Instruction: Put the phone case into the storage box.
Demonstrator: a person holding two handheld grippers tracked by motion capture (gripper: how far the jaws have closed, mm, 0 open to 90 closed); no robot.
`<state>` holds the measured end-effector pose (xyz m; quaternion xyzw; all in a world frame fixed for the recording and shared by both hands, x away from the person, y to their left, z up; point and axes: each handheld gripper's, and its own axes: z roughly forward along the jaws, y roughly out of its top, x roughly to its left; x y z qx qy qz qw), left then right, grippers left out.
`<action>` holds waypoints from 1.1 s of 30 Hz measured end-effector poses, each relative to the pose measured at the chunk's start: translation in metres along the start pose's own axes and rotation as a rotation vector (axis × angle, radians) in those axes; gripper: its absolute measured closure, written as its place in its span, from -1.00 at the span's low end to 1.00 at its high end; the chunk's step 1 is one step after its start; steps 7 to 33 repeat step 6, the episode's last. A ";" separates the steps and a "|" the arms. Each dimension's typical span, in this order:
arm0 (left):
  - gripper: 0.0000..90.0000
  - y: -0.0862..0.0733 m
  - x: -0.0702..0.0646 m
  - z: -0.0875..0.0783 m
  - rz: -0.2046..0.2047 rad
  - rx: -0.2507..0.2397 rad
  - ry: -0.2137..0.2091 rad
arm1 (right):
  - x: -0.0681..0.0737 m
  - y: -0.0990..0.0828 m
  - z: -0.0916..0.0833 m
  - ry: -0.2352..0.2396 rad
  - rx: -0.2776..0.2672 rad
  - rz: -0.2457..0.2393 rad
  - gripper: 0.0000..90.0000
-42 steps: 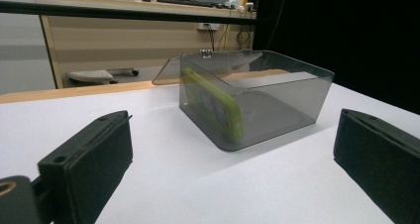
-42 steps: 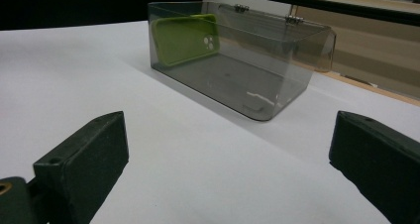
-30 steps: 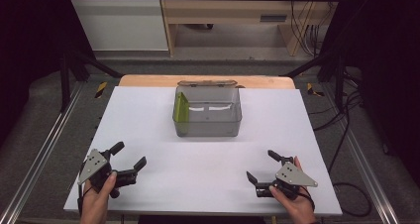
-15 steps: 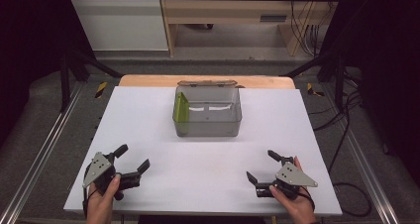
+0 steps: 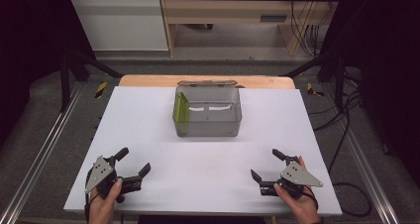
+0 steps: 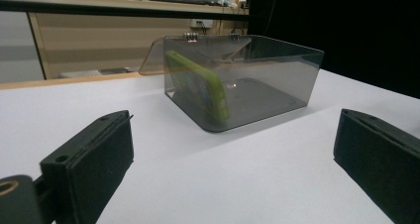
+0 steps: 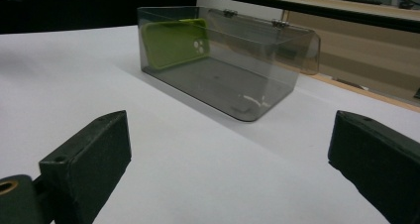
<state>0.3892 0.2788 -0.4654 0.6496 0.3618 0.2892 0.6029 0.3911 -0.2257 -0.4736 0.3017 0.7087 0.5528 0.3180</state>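
High view: smoky box [image 5: 208, 112] mid-surface [image 5: 208, 179]; left gripper [image 5: 132, 164] at 7 o'clock, right gripper [image 5: 270, 165] at 5, fingers spread, empty.
Left gripper view: green phone case [image 6: 200, 85] leans inside the box at 12.
Right gripper view: case against the box's left wall, 11 o'clock.

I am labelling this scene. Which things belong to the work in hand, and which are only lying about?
Belonging to the work:
- clear grey box, lid open
- green phone case leaning inside it
- left gripper and right gripper, jaws open

Only lying about:
- wooden bench behind the table
- cables on the floor
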 end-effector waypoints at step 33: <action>-0.96 0.001 0.000 -0.005 0.009 -0.010 0.020 | -0.007 -0.004 -0.001 -0.041 0.019 0.013 -0.94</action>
